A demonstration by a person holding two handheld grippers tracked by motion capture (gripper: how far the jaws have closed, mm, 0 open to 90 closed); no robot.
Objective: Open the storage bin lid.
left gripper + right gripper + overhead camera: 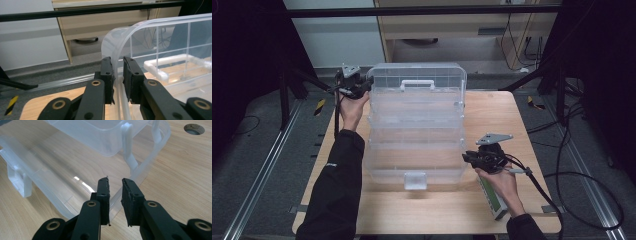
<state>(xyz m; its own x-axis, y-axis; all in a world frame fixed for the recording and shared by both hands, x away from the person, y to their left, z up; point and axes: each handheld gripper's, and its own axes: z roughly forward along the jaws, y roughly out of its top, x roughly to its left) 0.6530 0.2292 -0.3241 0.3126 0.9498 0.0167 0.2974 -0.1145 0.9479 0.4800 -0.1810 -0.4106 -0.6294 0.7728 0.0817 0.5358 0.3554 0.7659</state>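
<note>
Clearly left gripper (117, 72) clamps lid rim (120, 50); right gripper (115, 192) clamps base corner (117, 197); contact blurred.

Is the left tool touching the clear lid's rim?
Touching. In the left gripper view the left tool has the lid rim between its pads, which press on it from both sides.

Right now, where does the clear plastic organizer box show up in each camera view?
High view: the clear organizer box stands open at table centre.
Left gripper view: its lid's rim runs between the fingers, right of centre.
Right gripper view: its base corner lies ahead of the fingers.
Shared landmark: the wooden table.
</note>
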